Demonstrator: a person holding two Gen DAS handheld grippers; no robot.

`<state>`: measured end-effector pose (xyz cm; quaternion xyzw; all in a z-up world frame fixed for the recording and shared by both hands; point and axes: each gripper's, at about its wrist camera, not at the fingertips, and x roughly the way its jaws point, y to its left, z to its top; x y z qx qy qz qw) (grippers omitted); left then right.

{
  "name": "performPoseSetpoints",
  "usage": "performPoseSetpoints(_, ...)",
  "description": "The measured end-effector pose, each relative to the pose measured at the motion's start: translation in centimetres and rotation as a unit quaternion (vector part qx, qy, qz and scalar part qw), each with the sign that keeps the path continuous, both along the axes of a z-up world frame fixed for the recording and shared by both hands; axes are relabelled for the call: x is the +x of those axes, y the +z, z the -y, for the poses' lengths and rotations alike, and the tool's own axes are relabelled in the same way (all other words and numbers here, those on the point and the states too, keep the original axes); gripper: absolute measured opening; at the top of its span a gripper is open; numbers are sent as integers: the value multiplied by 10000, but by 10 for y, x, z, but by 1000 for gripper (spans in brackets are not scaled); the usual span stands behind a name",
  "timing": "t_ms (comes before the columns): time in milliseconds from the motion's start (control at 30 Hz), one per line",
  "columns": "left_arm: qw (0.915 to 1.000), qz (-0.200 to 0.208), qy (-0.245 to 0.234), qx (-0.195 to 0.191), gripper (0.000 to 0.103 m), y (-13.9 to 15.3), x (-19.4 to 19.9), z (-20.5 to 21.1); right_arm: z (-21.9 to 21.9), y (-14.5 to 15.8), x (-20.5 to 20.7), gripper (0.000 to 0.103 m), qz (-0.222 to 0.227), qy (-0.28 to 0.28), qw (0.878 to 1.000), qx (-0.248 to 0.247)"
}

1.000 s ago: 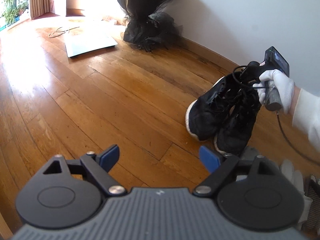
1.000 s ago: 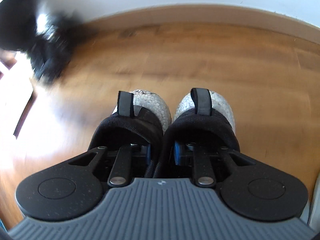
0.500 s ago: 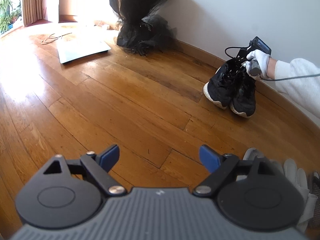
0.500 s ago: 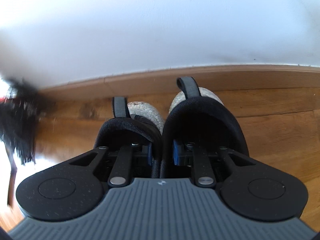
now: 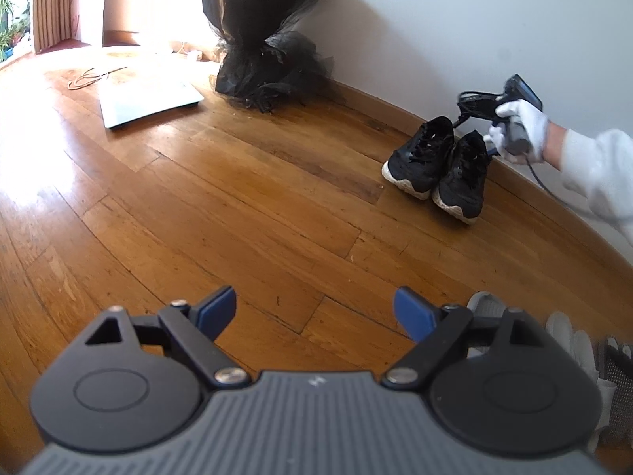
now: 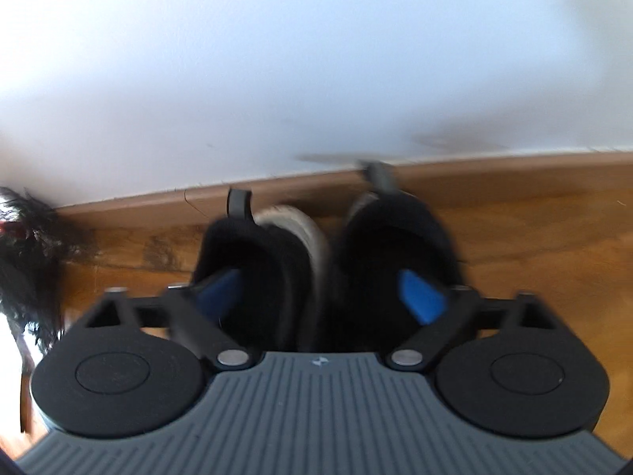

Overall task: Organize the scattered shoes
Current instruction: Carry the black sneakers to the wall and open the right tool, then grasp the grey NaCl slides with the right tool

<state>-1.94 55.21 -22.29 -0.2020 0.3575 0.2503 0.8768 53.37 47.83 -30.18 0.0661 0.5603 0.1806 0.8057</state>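
Observation:
A pair of black sneakers with white soles stands side by side on the wooden floor, heels near the skirting board. A white-gloved hand holds my right gripper just above their heels. In the right wrist view my right gripper has its jaws opening; one blue pad sits inside the left sneaker's collar, the other inside the right sneaker's, neither pressing. That view is blurred. My left gripper hangs open over bare floor with nothing between its fingers.
A black tulle-wrapped bundle leans against the white wall at the back. A flat white board and a loose cord lie on the floor to its left. White gloves and a mesh item lie at the lower right.
The right gripper carried both sneakers to the wall and set them down by the skirting board, then its jaws spread apart and let go. The left gripper has stayed put.

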Motion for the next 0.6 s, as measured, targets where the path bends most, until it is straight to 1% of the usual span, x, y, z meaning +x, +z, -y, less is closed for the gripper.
performPoseSetpoints(67, 10000, 12, -8, 17, 87, 1, 1, 0, 33, 13, -31, 94, -110, 447, 9986, 273)
performPoseSetpoints(167, 10000, 20, -72, 36, 87, 2, 3, 2, 102, 29, -104, 94, -550, 1222, 9902, 404)
performPoseSetpoints(267, 9997, 99, -168, 123, 87, 6, 5, 7, 169, 29, -174, 94, -925, 1582, 9828, 244)
performPoseSetpoints(367, 9994, 217, -240, 133, 87, 10, 5, 12, 231, 14, -229, 93, -1652, 1414, 9760, 97)
performPoseSetpoints(433, 9990, 279, -318, 170, 87, 13, 5, 15, 260, -1, -263, 93, -2201, 1379, 9655, -175)
performPoseSetpoints(467, 9986, 308, -367, 200, 87, 15, 5, 17, 271, -8, -276, 92, -2388, 1389, 9609, -205)
performPoseSetpoints(500, 9981, 364, -436, 246, 87, 18, 6, 21, 280, -15, -290, 92, -2490, 1410, 9578, -265)
performPoseSetpoints(567, 9973, 459, -514, 266, 87, 22, 6, 24, 292, -25, -301, 80, -2494, 1224, 9598, -399)
performPoseSetpoints(600, 9967, 523, -570, 264, 87, 25, 5, 27, 296, -32, -302, 78, -2581, 1110, 9588, -419)
